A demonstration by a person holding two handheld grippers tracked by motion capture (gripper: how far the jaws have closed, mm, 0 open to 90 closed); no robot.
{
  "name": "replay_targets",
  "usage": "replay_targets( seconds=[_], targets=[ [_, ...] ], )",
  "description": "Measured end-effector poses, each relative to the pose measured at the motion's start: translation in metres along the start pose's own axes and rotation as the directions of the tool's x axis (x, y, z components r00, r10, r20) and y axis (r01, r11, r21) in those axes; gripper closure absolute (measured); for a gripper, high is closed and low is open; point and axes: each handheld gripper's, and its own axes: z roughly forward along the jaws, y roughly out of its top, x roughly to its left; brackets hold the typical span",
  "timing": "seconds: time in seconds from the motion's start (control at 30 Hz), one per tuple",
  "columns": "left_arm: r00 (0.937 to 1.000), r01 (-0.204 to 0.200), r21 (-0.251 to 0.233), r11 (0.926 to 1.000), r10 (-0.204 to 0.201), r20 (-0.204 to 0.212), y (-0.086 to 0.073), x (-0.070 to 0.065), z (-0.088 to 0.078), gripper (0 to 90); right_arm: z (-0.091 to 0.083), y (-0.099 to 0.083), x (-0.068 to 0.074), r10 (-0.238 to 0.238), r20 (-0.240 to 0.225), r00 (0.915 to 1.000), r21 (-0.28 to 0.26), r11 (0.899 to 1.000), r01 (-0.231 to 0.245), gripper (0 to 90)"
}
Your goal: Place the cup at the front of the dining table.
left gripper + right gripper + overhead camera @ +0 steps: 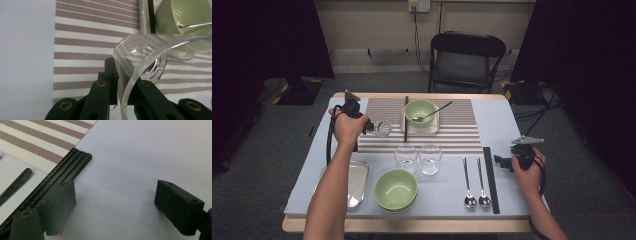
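Clear glass tumbler [381, 126] on striped woven placemat [457, 131], left of green ceramic bowl [420, 112] holding a spoon [434, 112], two clear glasses [418, 158] at mat's near edge, second green bowl [396, 189] nearer, metal tray [356, 182] left of it, two spoons [476, 182] and black chopsticks [491, 179] to the right

You will find no readable text, label, brand, number or sign on anything in these three views.

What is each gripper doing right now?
Left gripper: shut on the rim of a clear glass.
Right gripper: open, holding nothing.
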Motion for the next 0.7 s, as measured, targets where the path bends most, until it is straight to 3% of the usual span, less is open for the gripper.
replay_targets(
  seconds=[0.7],
  targets=[
    [0.9999, 0.011, -0.002, 0.9999, -0.011, -0.007, 0.0059, -0.0006, 0.0044, 85.8, 0.0000, 0.0000, 0.0000, -0.001, 0.000, 1.0000, -0.001, 1.000, 0.001, 16.2]
  ],
)
